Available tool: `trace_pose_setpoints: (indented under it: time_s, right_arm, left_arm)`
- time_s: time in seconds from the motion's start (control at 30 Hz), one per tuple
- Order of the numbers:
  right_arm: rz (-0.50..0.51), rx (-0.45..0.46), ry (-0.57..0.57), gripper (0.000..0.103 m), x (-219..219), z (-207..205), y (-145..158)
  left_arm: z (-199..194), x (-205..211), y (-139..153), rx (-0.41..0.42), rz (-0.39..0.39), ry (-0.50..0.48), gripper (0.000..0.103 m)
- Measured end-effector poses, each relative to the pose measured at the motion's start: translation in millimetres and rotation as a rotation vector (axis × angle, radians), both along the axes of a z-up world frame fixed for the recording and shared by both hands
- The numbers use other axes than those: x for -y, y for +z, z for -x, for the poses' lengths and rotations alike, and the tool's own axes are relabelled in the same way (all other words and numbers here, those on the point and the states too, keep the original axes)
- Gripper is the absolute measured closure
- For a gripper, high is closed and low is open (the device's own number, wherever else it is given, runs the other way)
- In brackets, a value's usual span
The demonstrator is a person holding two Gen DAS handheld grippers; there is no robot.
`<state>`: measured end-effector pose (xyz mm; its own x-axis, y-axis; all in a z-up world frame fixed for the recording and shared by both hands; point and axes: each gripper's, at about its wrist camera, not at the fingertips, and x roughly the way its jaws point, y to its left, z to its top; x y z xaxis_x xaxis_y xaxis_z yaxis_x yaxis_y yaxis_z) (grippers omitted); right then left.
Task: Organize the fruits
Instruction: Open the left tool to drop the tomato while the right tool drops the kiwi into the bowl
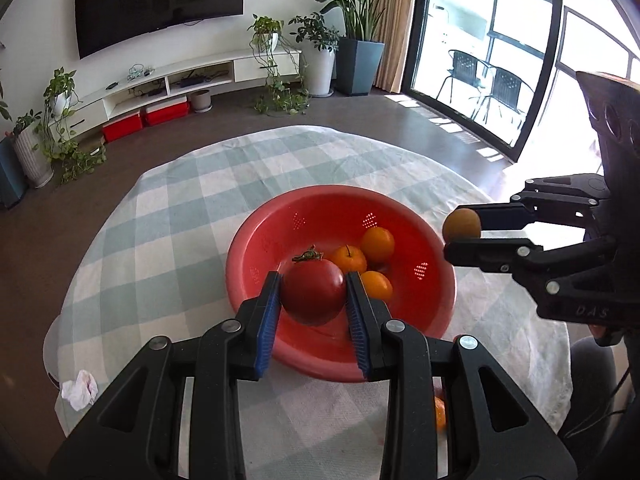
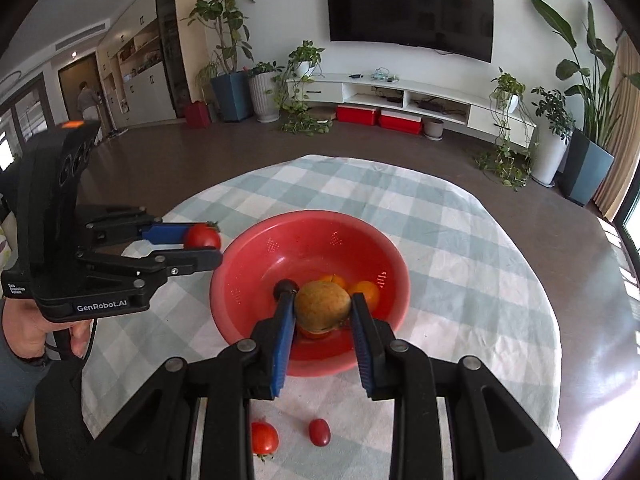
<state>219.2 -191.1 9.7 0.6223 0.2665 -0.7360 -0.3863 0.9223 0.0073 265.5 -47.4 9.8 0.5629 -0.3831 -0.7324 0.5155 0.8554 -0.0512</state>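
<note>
A red colander bowl (image 1: 436, 308) sits on the checked tablecloth and holds three oranges (image 1: 376, 243). My left gripper (image 1: 313, 282) is shut on a large red tomato (image 1: 313, 298) and holds it over the bowl's near left side. It also shows in the right wrist view (image 2: 208, 246) with the tomato (image 2: 202, 236) at the bowl's (image 2: 256, 272) left rim. My right gripper (image 2: 323, 298) is shut on a round brown fruit (image 2: 323, 306) above the bowl's near part. It appears at the right in the left wrist view (image 1: 460, 236) with the brown fruit (image 1: 462, 224).
A tomato (image 2: 264, 438) and a small red cherry tomato (image 2: 319, 432) lie on the cloth in front of the bowl. An orange fruit (image 1: 439, 412) lies by the near edge. A crumpled tissue (image 1: 80, 388) lies at the table's left edge. Floor surrounds the round table.
</note>
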Motion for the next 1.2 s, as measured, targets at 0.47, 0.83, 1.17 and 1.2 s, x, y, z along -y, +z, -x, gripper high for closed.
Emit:
trace_pose_setpoints:
  time_s: [0.47, 0.83, 1.17, 1.2]
  right_arm:
    - [0.125, -0.093, -0.011, 0.072, -21, -46, -59]
    - [0.12, -0.093, -0.043, 0.071, -18, -46, -65]
    - [0.086, -0.029, -0.071, 0.066, -3, -18, -45]
    - [0.079, -0.012, -0.073, 0.065, 0, -10, -41]
  left_arm:
    - [-36, 27, -59, -0.084, -0.092, -0.02, 0.073]
    - [-38, 26, -63, -0.073, -0.109, -0.011, 0.053]
    - [-5, 7, -28, -0.011, -0.032, 0.006, 0.024]
    - [2, 4, -24, 0.003, -0.021, 0.008, 0.02]
